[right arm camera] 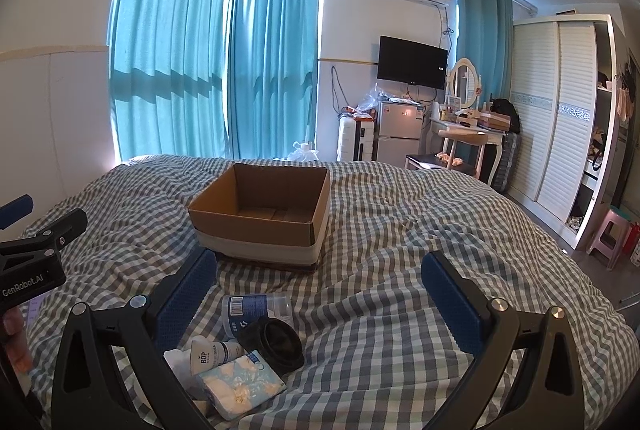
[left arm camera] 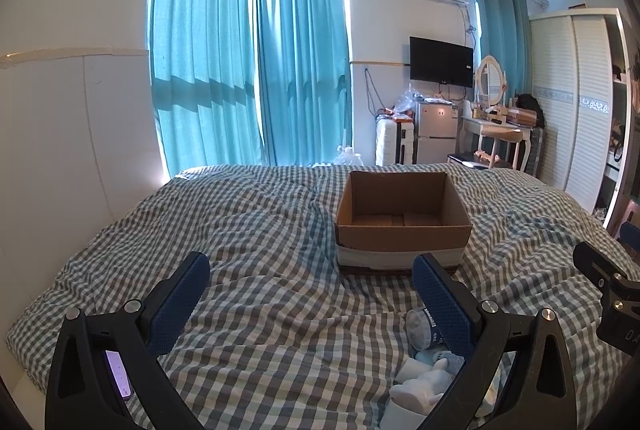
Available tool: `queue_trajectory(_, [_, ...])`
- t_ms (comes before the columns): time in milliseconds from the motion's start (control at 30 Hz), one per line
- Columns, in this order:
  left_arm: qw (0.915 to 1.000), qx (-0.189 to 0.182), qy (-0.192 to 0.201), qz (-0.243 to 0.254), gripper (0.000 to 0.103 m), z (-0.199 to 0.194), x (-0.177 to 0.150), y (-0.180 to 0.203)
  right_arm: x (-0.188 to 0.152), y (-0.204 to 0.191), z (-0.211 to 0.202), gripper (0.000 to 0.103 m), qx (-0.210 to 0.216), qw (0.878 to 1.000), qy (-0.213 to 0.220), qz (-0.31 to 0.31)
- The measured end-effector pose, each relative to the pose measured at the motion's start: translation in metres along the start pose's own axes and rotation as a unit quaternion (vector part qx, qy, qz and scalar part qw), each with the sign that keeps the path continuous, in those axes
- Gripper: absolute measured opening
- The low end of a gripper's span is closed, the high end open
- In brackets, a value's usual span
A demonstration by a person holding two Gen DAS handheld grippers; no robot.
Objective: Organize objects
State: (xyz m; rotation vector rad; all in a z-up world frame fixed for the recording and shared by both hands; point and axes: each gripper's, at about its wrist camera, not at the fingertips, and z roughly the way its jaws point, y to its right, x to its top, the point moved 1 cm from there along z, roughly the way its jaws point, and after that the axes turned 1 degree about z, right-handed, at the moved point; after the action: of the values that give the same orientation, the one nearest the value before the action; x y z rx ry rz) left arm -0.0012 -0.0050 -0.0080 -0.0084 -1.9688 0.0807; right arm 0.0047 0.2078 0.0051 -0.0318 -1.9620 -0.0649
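An open, empty cardboard box (left arm camera: pixel 402 226) stands on the checkered bed; it also shows in the right wrist view (right arm camera: pixel 260 218). My left gripper (left arm camera: pixel 312 272) is open and empty, just short of the box. My right gripper (right arm camera: pixel 320 270) is open and empty, above a small pile: a clear bottle with a blue label (right arm camera: pixel 250 310), a black round lid (right arm camera: pixel 274 348), a white tube (right arm camera: pixel 214 352) and a tissue pack (right arm camera: pixel 238 388). In the left wrist view the bottle (left arm camera: pixel 420 326) and white items (left arm camera: pixel 416 388) lie under the right finger.
The checkered quilt (right arm camera: pixel 400 254) covers the whole bed. A white wall borders the bed on the left (left arm camera: pixel 60 150). Beyond the bed stand blue curtains, a small fridge (right arm camera: pixel 398 130), a dressing table and a wardrobe (right arm camera: pixel 560 110). A pink stool (right arm camera: pixel 610 238) stands at right.
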Motion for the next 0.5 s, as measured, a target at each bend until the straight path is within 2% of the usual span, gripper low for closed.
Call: queue_trajectory(500, [0.9999, 0.007, -0.007, -0.004, 0.103, 0.0017, -0.0028, -0.0028, -0.0028, -0.0031, 0.0011, 0.103, 0.005, 1.000, -0.003, -0.002])
